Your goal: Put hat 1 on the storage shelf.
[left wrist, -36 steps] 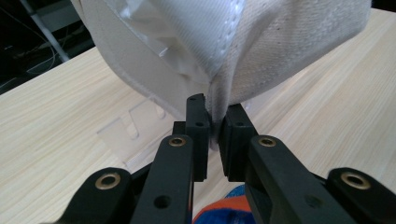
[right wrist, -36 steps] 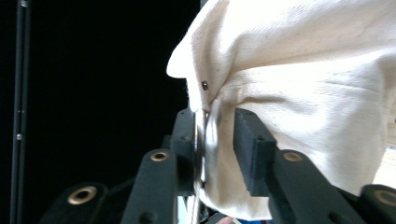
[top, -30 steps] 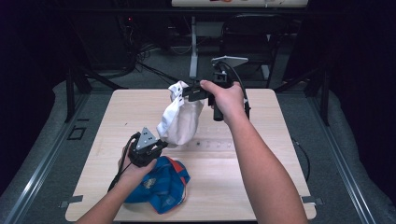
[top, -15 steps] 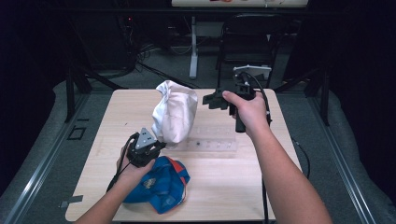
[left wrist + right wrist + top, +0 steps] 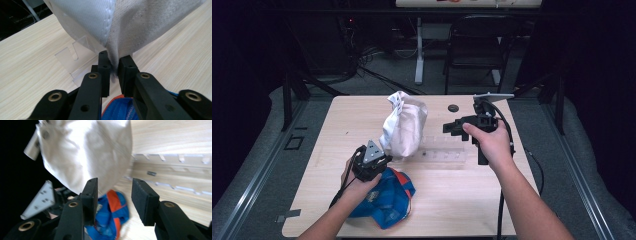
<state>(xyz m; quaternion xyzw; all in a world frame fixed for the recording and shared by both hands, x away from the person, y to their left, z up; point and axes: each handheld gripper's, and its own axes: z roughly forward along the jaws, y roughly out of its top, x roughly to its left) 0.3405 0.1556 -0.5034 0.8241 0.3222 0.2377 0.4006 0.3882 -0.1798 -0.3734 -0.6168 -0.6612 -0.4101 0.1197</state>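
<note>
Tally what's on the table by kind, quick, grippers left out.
Caps: 2, a white cap pinched in the left gripper and a blue cap lying flat.
Clear slotted racks: 1.
Small dark discs: 1.
Total: 4.

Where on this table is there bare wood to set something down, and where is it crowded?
Free: the table's far-left corner beside the white cap, and the near-right wood right of the blue cap. Crowded: the middle, with both caps, the clear rack and the left tool.
</note>
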